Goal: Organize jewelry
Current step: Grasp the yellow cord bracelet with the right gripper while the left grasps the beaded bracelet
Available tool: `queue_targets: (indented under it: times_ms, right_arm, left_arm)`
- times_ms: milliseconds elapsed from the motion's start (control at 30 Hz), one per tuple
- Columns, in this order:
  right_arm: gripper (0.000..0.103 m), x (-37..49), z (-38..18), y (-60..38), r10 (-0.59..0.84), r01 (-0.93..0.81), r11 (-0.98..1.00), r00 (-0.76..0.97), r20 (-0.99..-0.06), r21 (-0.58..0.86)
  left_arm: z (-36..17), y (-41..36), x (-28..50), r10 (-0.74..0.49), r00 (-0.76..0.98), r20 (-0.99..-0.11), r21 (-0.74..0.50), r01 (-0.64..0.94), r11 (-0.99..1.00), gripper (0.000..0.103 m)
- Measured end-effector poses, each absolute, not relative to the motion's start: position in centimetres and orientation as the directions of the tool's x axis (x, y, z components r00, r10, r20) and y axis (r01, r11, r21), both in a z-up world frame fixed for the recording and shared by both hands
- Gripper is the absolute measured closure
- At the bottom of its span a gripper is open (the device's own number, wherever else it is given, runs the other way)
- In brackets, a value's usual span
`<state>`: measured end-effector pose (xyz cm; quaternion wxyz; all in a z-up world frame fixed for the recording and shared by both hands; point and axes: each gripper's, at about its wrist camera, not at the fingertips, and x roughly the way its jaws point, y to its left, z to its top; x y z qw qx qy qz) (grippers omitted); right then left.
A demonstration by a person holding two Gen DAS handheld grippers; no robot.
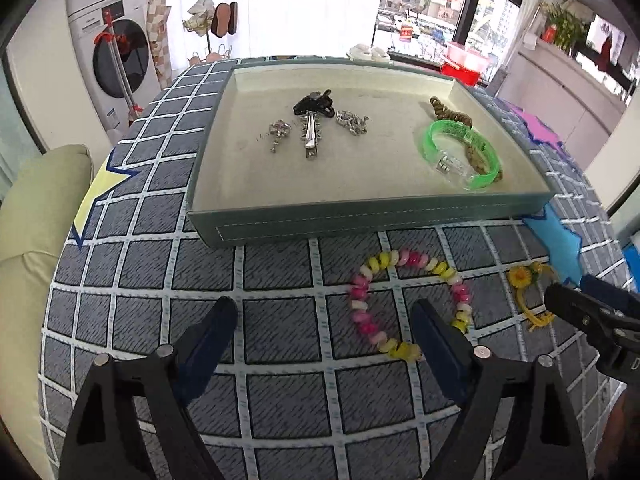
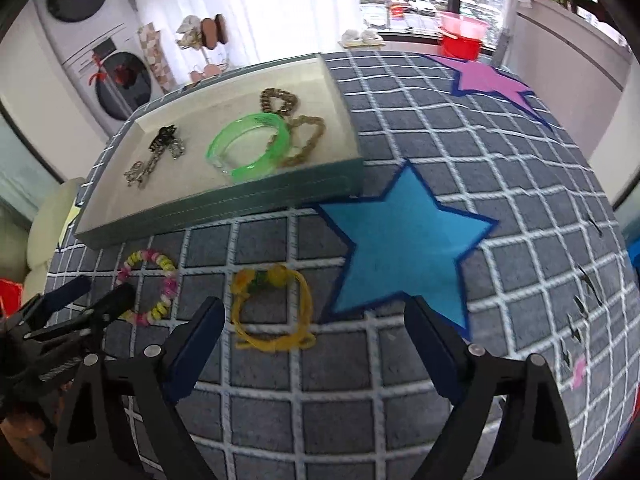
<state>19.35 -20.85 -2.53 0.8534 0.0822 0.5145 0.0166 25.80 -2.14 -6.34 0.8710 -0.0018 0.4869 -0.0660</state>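
Observation:
A grey-green tray [image 1: 360,216] [image 2: 208,210] with a cream lining rests on the checked cloth. In it lie a green bangle [image 1: 460,152] [image 2: 248,148], a bronze chain [image 1: 450,114] [image 2: 304,136], a black hair clip [image 1: 314,104], a silver clip [image 1: 310,136] and small silver pieces [image 1: 352,122]. In front of the tray, a pink-and-yellow bead bracelet [image 1: 408,304] [image 2: 150,288] and a yellow cord bracelet [image 2: 272,308] [image 1: 528,296] lie on the cloth. My left gripper [image 1: 324,316] is open, just left of the bead bracelet. My right gripper [image 2: 316,316] is open, the cord bracelet near its left finger.
The cloth carries a blue star [image 2: 404,244], a purple star [image 2: 492,80] and a yellow star [image 1: 100,192]. A cream cushion [image 1: 36,216] lies off the table's left edge. A washing machine [image 1: 116,52] and a red basin [image 2: 460,40] stand beyond the table.

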Motion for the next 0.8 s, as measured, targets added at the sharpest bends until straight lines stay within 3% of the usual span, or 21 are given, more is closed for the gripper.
queue_targets:
  times_ms: [133, 233, 333, 400, 433, 533, 800]
  right_arm:
    - [0.013, 20.4, -3.4, -19.4, 0.102, 0.007, 0.993, 0.450, -0.887, 0.117]
    - [0.024, 20.5, -3.6, -18.3, 0.045, -0.024, 0.999, 0.459, -0.887, 0.038]
    - [0.041, 20.3, -3.3, -17.7, 0.034, -0.047, 0.999, 0.472, -0.881, 0.013]
    - [0.063, 20.2, -3.1, -17.6, 0.034, -0.047, 0.999, 0.476, -0.879, 0.014]
    - [0.066, 20.2, -3.1, -17.6, 0.035, -0.045, 0.999, 0.477, -0.878, 0.015]
    - [0.095, 20.1, -3.0, -17.7, 0.030, -0.036, 0.999, 0.484, -0.874, 0.014]
    - [0.099, 18.6, -1.7, -19.3, 0.048, 0.005, 0.998, 0.520, -0.853, 0.059]
  left_arm:
    - [-6.4, -2.3, 25.9, -0.112, 0.523, -0.845, -0.055, 0.124, 0.991, 0.003]
    - [-6.4, -2.2, 25.9, -0.111, 0.524, -0.844, -0.053, 0.125, 0.991, 0.003]
    - [-6.4, -2.3, 25.9, -0.112, 0.524, -0.844, -0.050, 0.131, 0.990, 0.003]
    - [-6.4, -2.4, 26.0, -0.112, 0.525, -0.844, -0.047, 0.135, 0.990, 0.003]
    - [-6.5, -2.6, 26.0, -0.109, 0.526, -0.844, -0.043, 0.136, 0.990, 0.003]
    - [-6.5, -3.0, 26.0, -0.114, 0.525, -0.844, -0.041, 0.149, 0.988, 0.003]
    - [-6.5, -4.3, 26.1, -0.133, 0.523, -0.842, -0.025, 0.209, 0.978, 0.007]
